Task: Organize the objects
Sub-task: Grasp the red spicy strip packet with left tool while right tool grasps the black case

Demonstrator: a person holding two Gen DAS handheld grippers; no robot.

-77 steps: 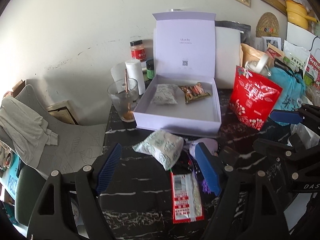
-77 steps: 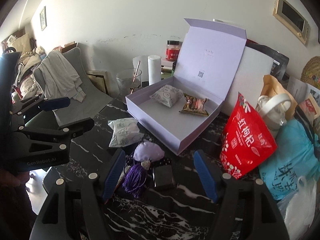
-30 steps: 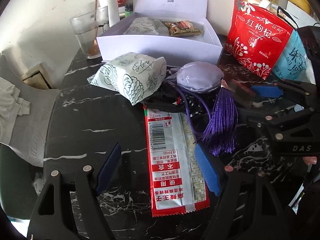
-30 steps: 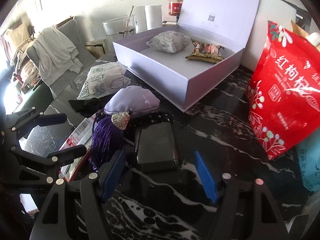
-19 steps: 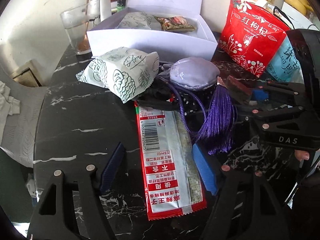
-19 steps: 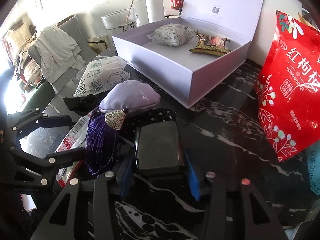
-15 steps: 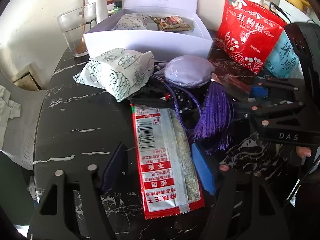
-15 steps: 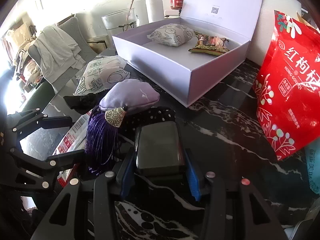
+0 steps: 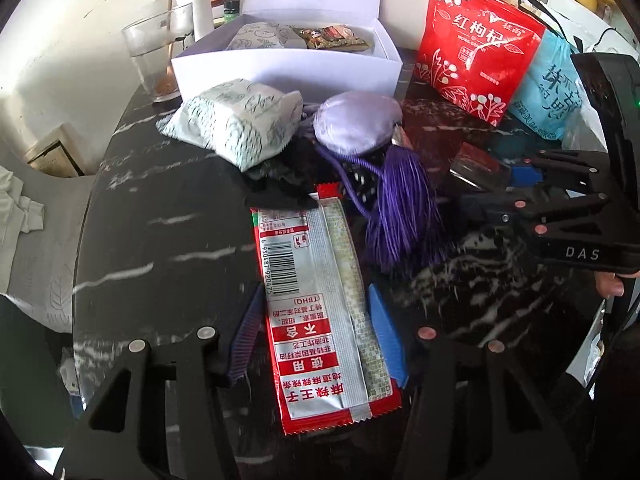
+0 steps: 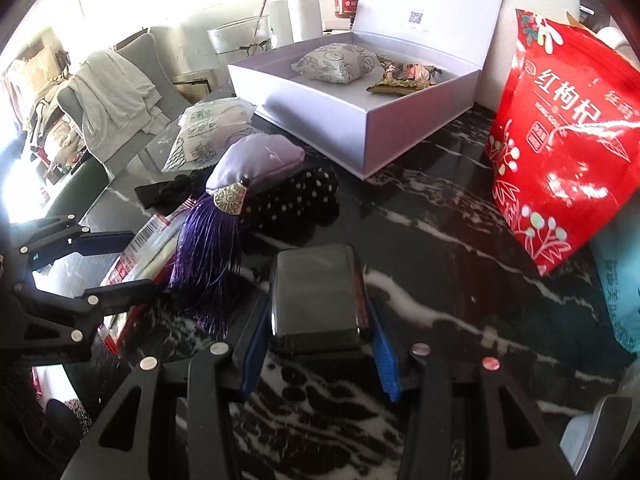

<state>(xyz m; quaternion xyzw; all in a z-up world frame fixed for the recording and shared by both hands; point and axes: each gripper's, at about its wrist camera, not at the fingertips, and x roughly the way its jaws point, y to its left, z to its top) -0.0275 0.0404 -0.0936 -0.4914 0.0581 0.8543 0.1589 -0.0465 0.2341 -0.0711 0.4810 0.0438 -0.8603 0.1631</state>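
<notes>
My left gripper (image 9: pixel 316 336) is shut on a red and silver snack packet (image 9: pixel 316 312) lying on the black marble table (image 9: pixel 168 240). My right gripper (image 10: pixel 316 340) is shut on a small dark case (image 10: pixel 316 296), lifted a little off the table; it also shows in the left wrist view (image 9: pixel 480 168). A lavender sachet with a purple tassel (image 10: pixel 256 164) lies on a black dotted pouch (image 10: pixel 296 196). A patterned white packet (image 9: pixel 236 120) lies in front of the open lavender box (image 10: pixel 360 120), which holds a similar packet (image 10: pixel 336 62) and a brown snack (image 10: pixel 404 76).
A red goji bag (image 10: pixel 568 132) and a blue bag (image 9: pixel 556 84) stand at the right. A glass (image 9: pixel 156 56), a paper roll (image 9: pixel 202 10) and a red jar (image 10: pixel 346 0) stand behind the box. A chair with cloth (image 10: pixel 116 100) is at the left.
Both grippers came down to the table and closed: the left on the snack packet, the right on the dark case, which has pulled away from the dotted pouch.
</notes>
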